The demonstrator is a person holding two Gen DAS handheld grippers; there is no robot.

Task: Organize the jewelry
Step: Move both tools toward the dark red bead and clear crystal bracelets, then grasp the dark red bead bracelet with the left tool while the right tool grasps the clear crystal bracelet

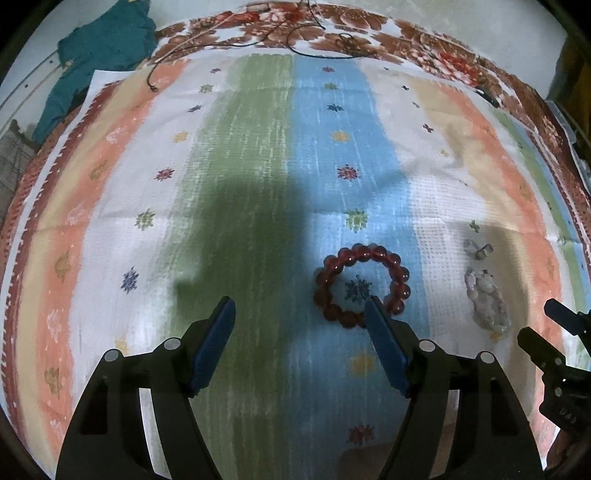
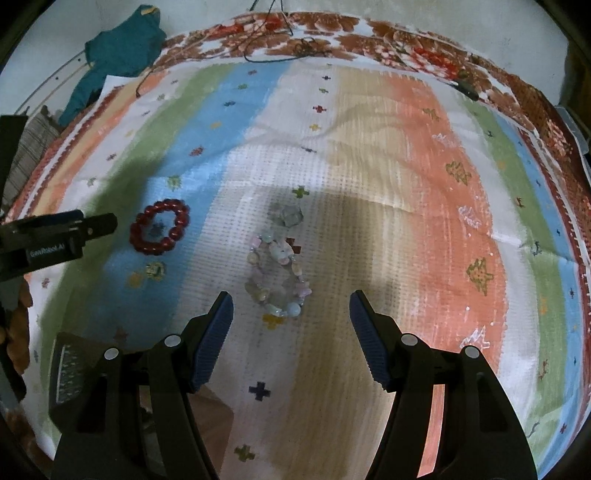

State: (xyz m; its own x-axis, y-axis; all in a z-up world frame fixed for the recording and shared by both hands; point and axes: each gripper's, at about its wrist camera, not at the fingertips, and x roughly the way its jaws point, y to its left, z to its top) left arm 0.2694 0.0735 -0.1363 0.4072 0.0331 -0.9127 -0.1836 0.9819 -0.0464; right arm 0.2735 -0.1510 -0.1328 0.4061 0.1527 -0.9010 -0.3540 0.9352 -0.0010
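Right wrist: "GenRobot.AI" on left gripper (image 2: 59, 236)

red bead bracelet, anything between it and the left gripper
Nothing visible. The red bead bracelet lies flat on bare striped cloth, just past the open left gripper, beside its right fingertip. The pale bracelet lies off to the side.

A home: striped woven cloth (image 1: 258, 166) over floral bedding (image 1: 369, 33), teal garment (image 1: 99, 55) beside
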